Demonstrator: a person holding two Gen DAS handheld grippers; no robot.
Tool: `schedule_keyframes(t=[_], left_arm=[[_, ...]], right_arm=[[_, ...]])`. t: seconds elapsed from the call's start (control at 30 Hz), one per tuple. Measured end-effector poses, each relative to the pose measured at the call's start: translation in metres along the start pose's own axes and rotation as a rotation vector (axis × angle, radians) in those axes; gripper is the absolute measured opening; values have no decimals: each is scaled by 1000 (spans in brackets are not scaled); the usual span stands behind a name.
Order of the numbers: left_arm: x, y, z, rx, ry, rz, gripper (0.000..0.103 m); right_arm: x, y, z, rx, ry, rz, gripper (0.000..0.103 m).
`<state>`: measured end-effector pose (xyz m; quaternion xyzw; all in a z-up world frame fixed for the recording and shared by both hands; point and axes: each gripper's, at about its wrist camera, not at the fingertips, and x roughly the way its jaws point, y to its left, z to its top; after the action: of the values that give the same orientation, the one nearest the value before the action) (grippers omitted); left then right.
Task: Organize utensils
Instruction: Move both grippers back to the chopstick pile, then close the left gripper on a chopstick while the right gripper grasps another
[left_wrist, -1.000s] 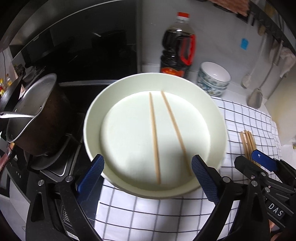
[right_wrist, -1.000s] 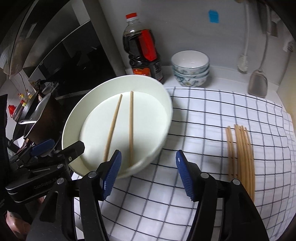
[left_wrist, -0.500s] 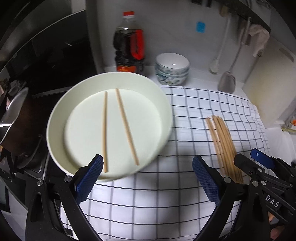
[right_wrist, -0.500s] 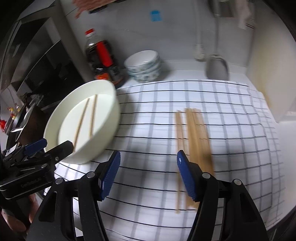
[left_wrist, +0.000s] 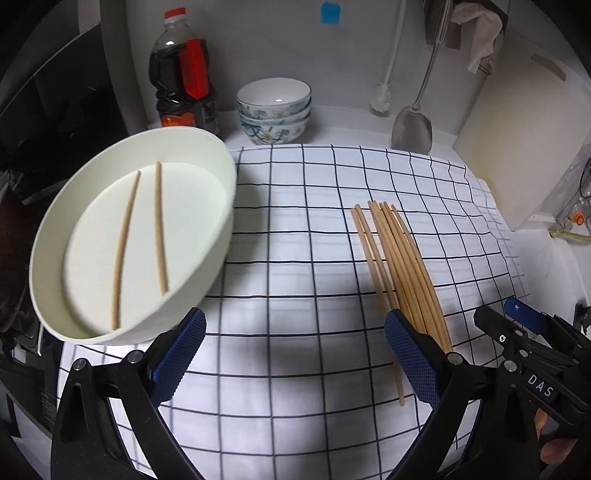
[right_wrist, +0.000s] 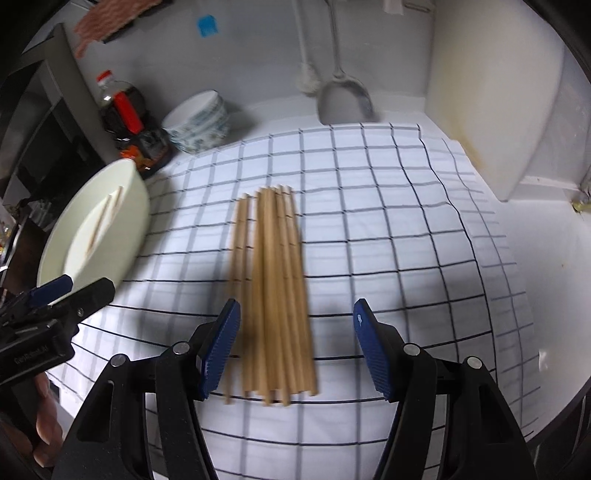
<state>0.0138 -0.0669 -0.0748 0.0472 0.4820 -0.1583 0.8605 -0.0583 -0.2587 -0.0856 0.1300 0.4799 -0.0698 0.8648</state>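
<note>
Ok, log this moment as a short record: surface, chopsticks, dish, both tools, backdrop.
surface: checked cloth on a white counter
loose chopsticks: bundle lying on the cloth, none held
dish: white round dish at the cloth's left edge, two chopsticks inside
right tool: open, straddling the bundle's near ends, not gripping
left tool: open, empty, over the cloth beside the bundle
backdrop: dark sauce bottle, stacked bowls, spatula hanging at the wall

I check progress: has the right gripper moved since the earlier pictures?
Yes. The right gripper went rightward from the white bowl and now stands over the loose chopsticks.
</note>
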Motion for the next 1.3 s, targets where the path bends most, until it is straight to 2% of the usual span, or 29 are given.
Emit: schedule_keyframes(t=[0.23,0.47,0.93,1.13,1.3], left_arm=[[37,-20,-6,8,15,11,96],[61,-29,-9,3,27,23,96],[79,-29,-12,-26,44,37,96],[82,-33,-8,-26,42,36,96],[87,-39,-6,-25,41,34,96]], right_arm=[[38,-24,-2,-8,24,3,61],[68,-28,3,-37,28,16,61],[82,-23,8,-120,-12,-12,61],[86,-15,7,-205,-18,-58,61],[87,-21,11,-191,-23,-59,60]])
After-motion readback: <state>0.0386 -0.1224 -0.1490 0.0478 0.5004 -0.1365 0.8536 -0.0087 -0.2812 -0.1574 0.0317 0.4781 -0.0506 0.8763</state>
